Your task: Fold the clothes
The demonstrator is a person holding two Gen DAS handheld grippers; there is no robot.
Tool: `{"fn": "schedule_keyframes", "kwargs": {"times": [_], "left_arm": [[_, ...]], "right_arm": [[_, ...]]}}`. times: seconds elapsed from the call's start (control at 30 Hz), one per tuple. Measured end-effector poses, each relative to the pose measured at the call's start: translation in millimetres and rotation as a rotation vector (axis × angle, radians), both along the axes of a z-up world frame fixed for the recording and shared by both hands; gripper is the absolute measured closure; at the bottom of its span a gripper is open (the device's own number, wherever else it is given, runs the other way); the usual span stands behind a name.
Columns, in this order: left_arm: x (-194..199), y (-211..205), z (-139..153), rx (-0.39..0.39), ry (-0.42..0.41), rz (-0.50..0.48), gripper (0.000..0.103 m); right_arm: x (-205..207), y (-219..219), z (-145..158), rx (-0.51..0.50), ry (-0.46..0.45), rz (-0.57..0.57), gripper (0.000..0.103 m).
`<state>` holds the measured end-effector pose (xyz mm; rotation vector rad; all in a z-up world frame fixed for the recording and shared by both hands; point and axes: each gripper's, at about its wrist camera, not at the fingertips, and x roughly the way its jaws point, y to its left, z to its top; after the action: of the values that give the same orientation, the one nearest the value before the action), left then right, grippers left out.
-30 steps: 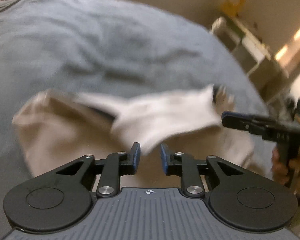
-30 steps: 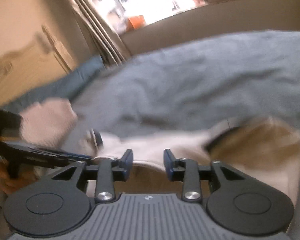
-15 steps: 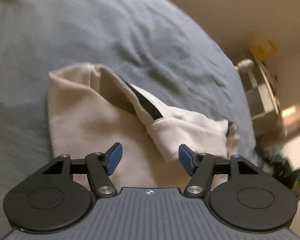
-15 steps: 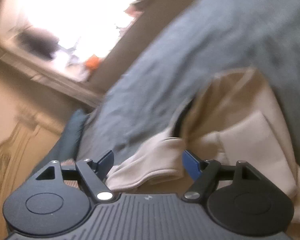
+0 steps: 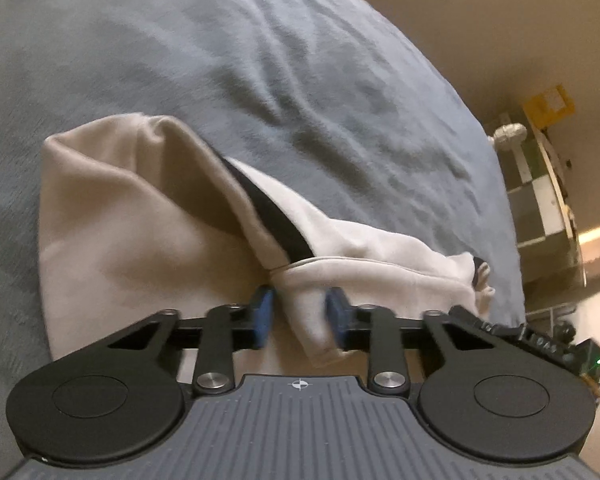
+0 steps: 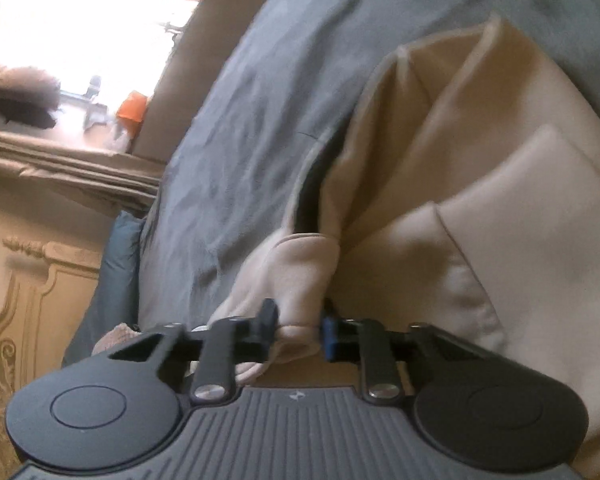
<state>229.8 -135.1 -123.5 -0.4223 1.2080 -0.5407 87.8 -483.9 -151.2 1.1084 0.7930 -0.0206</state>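
Beige fleece hoodie (image 5: 132, 240) on the bed (image 5: 260, 60): left gripper (image 5: 299, 318) and right gripper (image 6: 298, 330) each straddle a sleeve fold (fingers seemingly gripping), apparently to tuck it.

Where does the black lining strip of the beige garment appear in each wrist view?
Left wrist: black strip runs diagonally at centre, above the left gripper.
Right wrist: black strip is a dark slit, centre, above the right gripper.
Shared landmark: grey bedcover.

The left tool (image 5: 299, 318) has its blue pads closed on a fold of cloth; the right tool (image 6: 296, 330) likewise pinches cloth between its pads.
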Motion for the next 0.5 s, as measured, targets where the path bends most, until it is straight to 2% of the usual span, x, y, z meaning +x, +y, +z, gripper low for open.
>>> {"fn": "schedule_keyframes", "kwargs": {"times": [0.07, 0.13, 0.23, 0.3, 0.33, 0.37, 0.4, 0.5], "left_arm": [[-4.2, -3.6, 1.2, 0.022, -0.038, -0.004, 0.078], [-10.4, -2.8, -2.1, 0.034, -0.063, -0.020, 0.079], [-15.5, -1.1, -9.0, 0.051, -0.077, -0.048, 0.079], [-17.8, -0.7, -9.9, 0.058, -0.102, -0.064, 0.077], [-20.8, 0.3, -6.6, 0.069, -0.137, -0.071, 0.076], [-23.8, 1.2, -3.2, 0.081, -0.171, -0.079, 0.075], [-28.2, 1.9, 1.6, 0.104, -0.218, -0.090, 0.073], [-43.8, 4.7, 18.4, 0.198, -0.386, -0.112, 0.072]], "right_arm": [[-4.2, 2.8, 8.7, -0.039, -0.046, 0.012, 0.086], [-9.6, 5.0, 4.4, -0.058, -0.046, 0.024, 0.087], [-11.6, 4.2, -10.7, -0.085, 0.002, 0.034, 0.086], [-16.9, 0.3, -15.1, -0.036, -0.005, 0.008, 0.083], [-19.6, -1.7, -17.3, -0.012, -0.009, -0.005, 0.080], [-22.4, -3.6, -19.2, 0.011, -0.014, -0.017, 0.070], [-27.3, -4.3, -16.3, -0.008, -0.025, -0.031, 0.060], [-41.3, 0.8, 8.8, -0.190, -0.029, -0.066, 0.057]]}}
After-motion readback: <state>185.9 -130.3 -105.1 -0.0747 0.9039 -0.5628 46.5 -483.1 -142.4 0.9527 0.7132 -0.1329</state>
